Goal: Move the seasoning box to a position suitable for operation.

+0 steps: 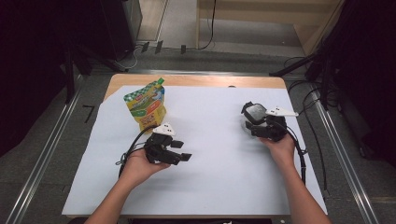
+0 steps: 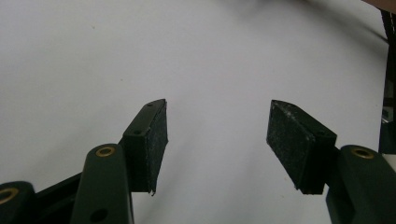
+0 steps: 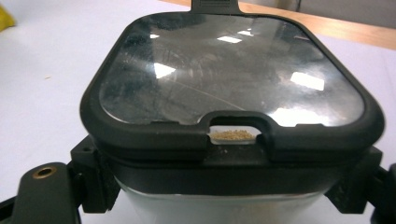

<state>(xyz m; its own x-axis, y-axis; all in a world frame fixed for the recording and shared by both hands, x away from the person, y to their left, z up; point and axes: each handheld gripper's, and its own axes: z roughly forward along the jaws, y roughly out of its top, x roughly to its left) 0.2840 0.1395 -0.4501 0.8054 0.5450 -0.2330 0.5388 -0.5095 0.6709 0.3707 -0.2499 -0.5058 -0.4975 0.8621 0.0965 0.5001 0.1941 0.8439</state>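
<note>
We've got the right hand-held gripper (image 1: 252, 122) clamped on the container (image 3: 231, 107), one jaw each side of its body just under the black lid rim; it sits on the surface (image 1: 219, 154), right of centre. The left hand-held gripper (image 2: 217, 140) is open w/ nothing between the pads, low over bare white sheet near the pouch (image 1: 147, 105), which stands upright at the back left.

Handling, as we judge it: container walls look like stiff clear plastic, smooth, so prob. slippery; the lid rim gives a lip to stop it sliding down. Looks light, w/ some tan granules visible through the lid notch. Best hold is where we are, on the flat sides below the rim.

Hard to tell: how full it is, whether the lid is latched, and the container base, cut off in the right gripper view.
</note>
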